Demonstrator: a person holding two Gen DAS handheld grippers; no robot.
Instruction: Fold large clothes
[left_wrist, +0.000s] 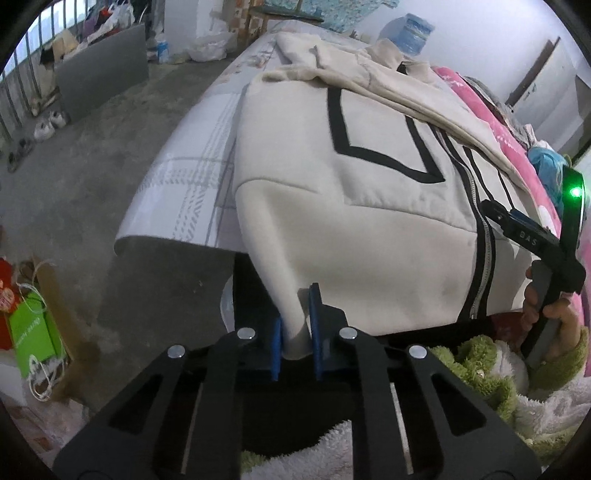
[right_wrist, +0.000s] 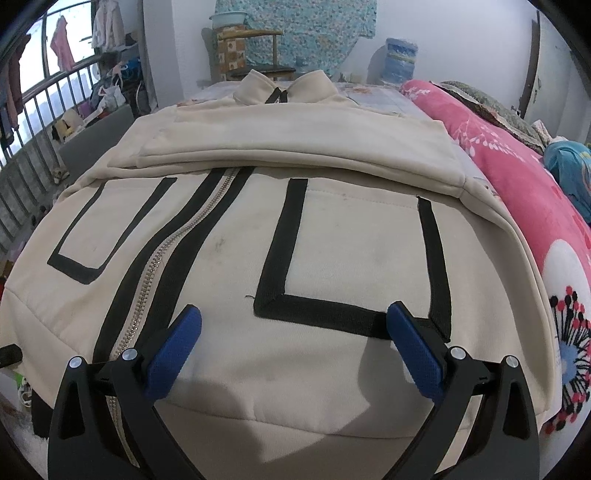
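A cream zip-up jacket (left_wrist: 369, 206) with black stripe trim lies spread on the bed, sleeves folded across its chest. My left gripper (left_wrist: 297, 328) is shut on the jacket's bottom left corner, a pinched fold of cream cloth between its blue pads (left_wrist: 314, 321). The same jacket (right_wrist: 332, 258) fills the right wrist view, zipper running down its left half. My right gripper (right_wrist: 295, 347) hovers wide open above the hem, nothing between its blue pads (right_wrist: 417, 350). That gripper's black handle (left_wrist: 546, 254), held by a hand in a green sleeve, shows at the right of the left wrist view.
The bed carries a grey checked sheet (left_wrist: 184, 177) hanging over its left edge. A pink floral quilt (right_wrist: 535, 206) lies along the jacket's right side. Concrete floor (left_wrist: 92, 147) with shoes, bags and a green box (left_wrist: 33, 332) lies left. A railing (right_wrist: 44, 110) stands far left.
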